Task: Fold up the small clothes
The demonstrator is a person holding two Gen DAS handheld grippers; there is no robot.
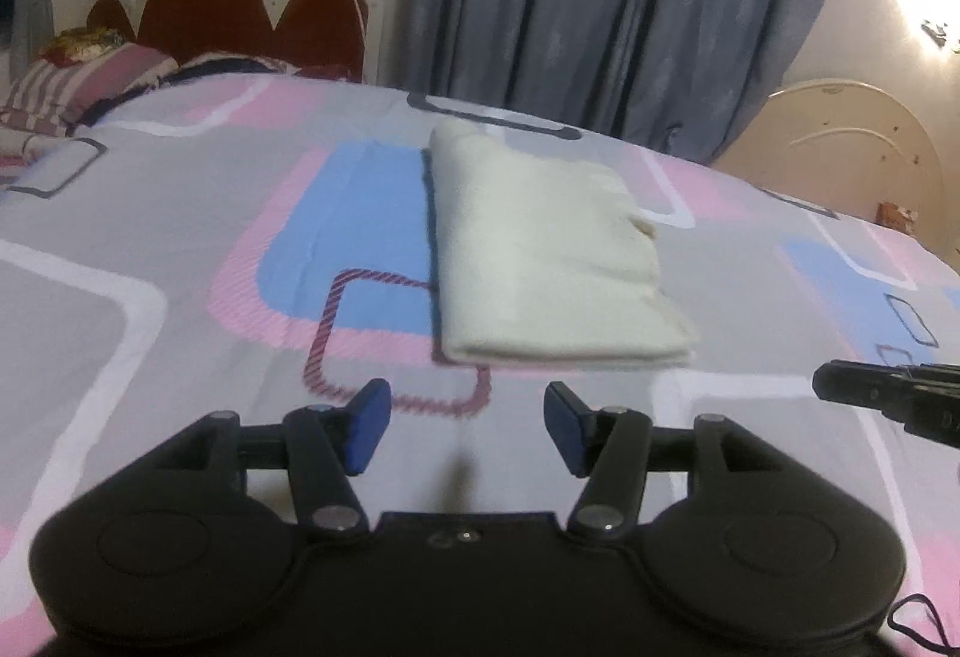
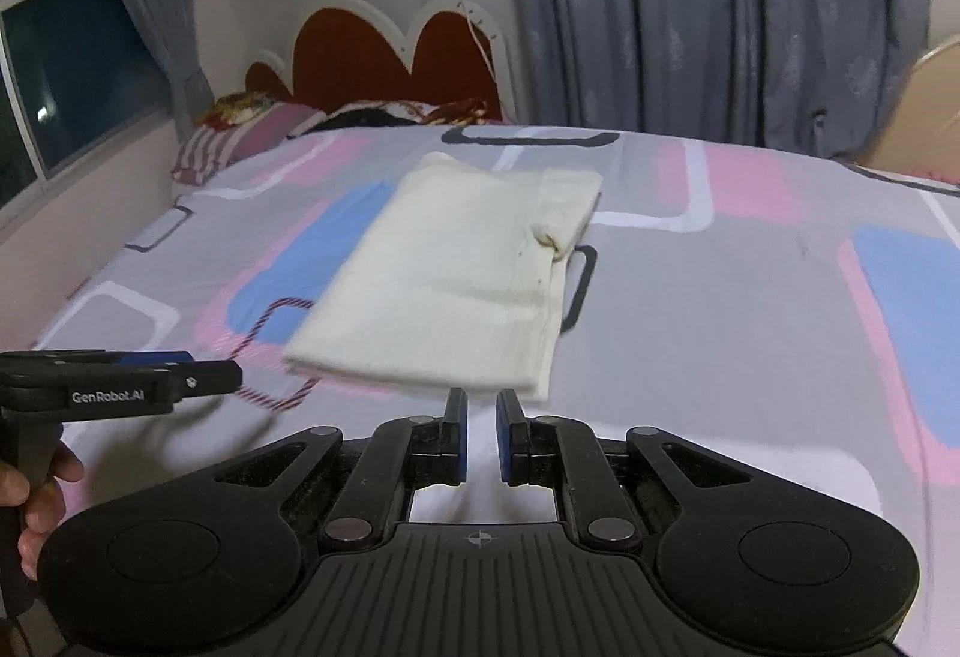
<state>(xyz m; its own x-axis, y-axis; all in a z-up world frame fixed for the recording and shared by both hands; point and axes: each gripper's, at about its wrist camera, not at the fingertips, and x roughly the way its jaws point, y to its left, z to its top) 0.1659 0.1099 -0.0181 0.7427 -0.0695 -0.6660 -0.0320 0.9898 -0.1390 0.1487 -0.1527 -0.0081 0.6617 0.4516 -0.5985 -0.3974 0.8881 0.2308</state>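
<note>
A cream-white small garment (image 1: 543,261) lies folded flat into a rectangle on the patterned bedspread (image 1: 180,249); it also shows in the right wrist view (image 2: 456,273). My left gripper (image 1: 467,426) is open and empty, just short of the garment's near edge. My right gripper (image 2: 482,432) has its jaws nearly closed with a narrow gap, nothing between them, right at the garment's near edge. The right gripper also shows at the right edge of the left wrist view (image 1: 888,393), and the left gripper shows at the left of the right wrist view (image 2: 120,384).
Pillows (image 1: 78,81) and a red-and-white headboard (image 1: 228,9) stand at the bed's far end. Grey curtains (image 1: 630,9) hang behind the bed. A window (image 2: 60,75) is at the left. A cream footboard (image 1: 840,147) is at the right.
</note>
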